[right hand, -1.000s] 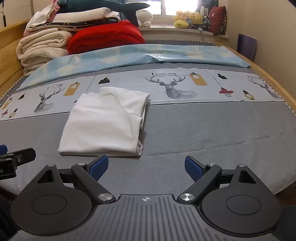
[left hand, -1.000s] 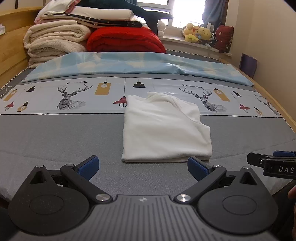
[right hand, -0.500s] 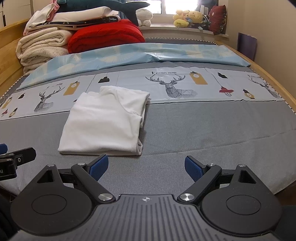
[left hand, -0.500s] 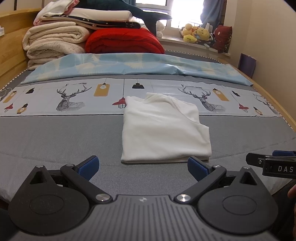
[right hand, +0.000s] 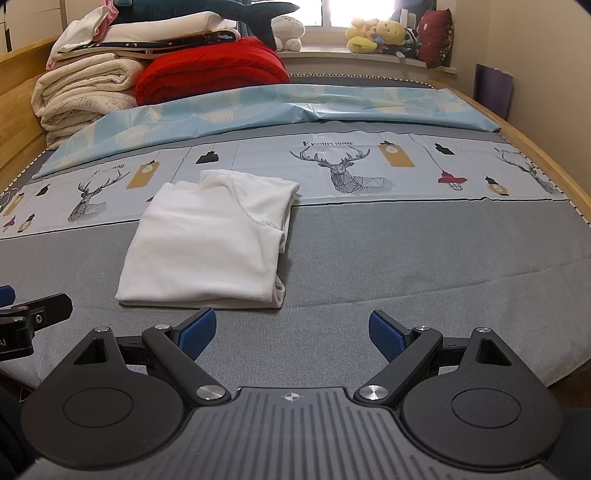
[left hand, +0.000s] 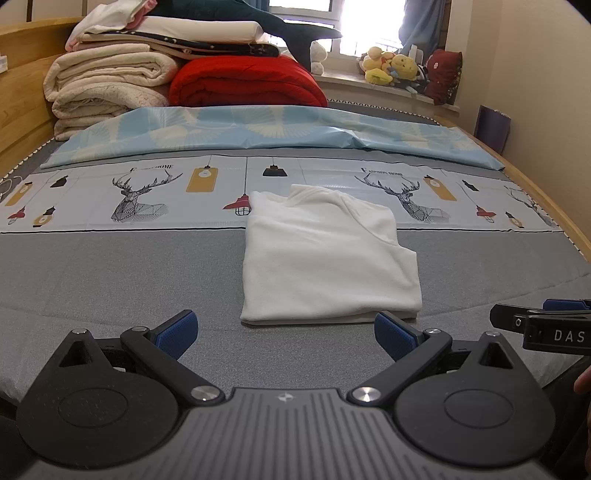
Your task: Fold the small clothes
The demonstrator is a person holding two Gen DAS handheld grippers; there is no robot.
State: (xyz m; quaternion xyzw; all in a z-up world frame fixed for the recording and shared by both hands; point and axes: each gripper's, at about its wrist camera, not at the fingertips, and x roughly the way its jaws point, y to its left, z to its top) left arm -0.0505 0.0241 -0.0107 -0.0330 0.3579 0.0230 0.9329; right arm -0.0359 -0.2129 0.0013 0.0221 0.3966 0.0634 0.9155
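A small white garment [left hand: 325, 258] lies folded into a rectangle on the grey bed cover [left hand: 110, 280], collar end away from me. My left gripper [left hand: 286, 332] hovers open just short of its near edge, nothing between the blue pads. In the right wrist view the same white garment [right hand: 214, 240] sits ahead and to the left. My right gripper [right hand: 291, 334] is open and empty, over the grey cover to the right of the garment's near corner. Each gripper's tip shows at the edge of the other's view.
A deer-print sheet [left hand: 140, 195] and a light blue cover [left hand: 258, 125] lie beyond the garment. Folded blankets [left hand: 107, 85] and a red quilt [left hand: 243, 81] are stacked at the headboard end. Plush toys [right hand: 380, 33] line the windowsill. A wooden bed frame [right hand: 546, 155] runs along the right.
Both grippers have stayed almost still and open. The left view has tilted slightly, so the scene sits a little lower. The garment has not moved.
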